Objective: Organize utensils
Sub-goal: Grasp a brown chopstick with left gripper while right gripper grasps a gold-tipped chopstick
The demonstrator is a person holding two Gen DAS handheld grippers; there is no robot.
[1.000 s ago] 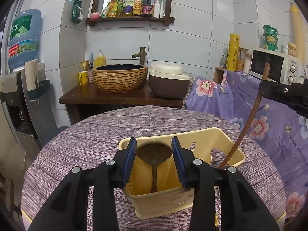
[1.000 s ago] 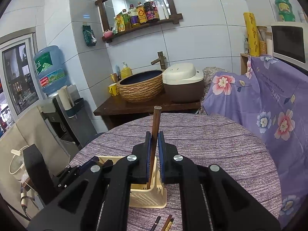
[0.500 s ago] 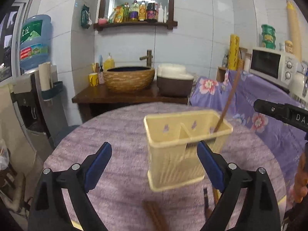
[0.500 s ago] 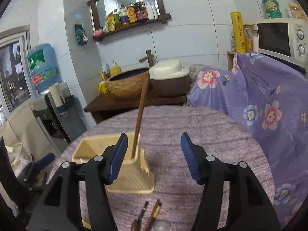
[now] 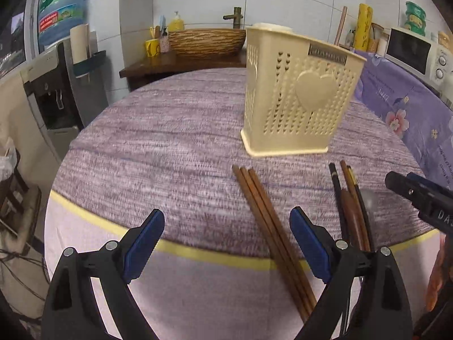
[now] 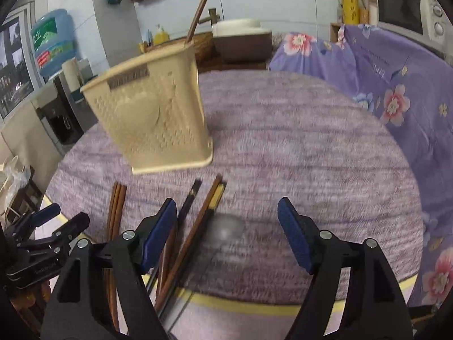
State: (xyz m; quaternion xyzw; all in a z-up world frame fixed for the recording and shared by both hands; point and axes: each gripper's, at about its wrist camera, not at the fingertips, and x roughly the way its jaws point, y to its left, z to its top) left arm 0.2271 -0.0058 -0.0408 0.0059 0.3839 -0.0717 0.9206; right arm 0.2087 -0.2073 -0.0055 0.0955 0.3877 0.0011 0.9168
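Purple woven cloth covers the round table (image 5: 170, 147), and behind it we've got a tiled wall, a woven basin (image 5: 206, 41) on a dark wooden counter, and a microwave (image 5: 410, 51) off to the right. We're holding both grippers low at the near edge of the table. Our left gripper (image 5: 226, 243) has its jaws spread wide, nothing between them. Our right gripper (image 6: 226, 232) is just as wide open, also holding nothing. Standing upright in the middle of the table is the cream utensil holder (image 5: 300, 96), with one brown wooden handle (image 6: 199, 11) leaning out of its top. On the cloth just near of the holder lie three brown chopsticks (image 5: 266, 215) side by side, running off the near edge. To their right we see a second bunch of dark and brown sticks (image 5: 351, 206), with a blurred metal spoon (image 6: 226, 228) among them.
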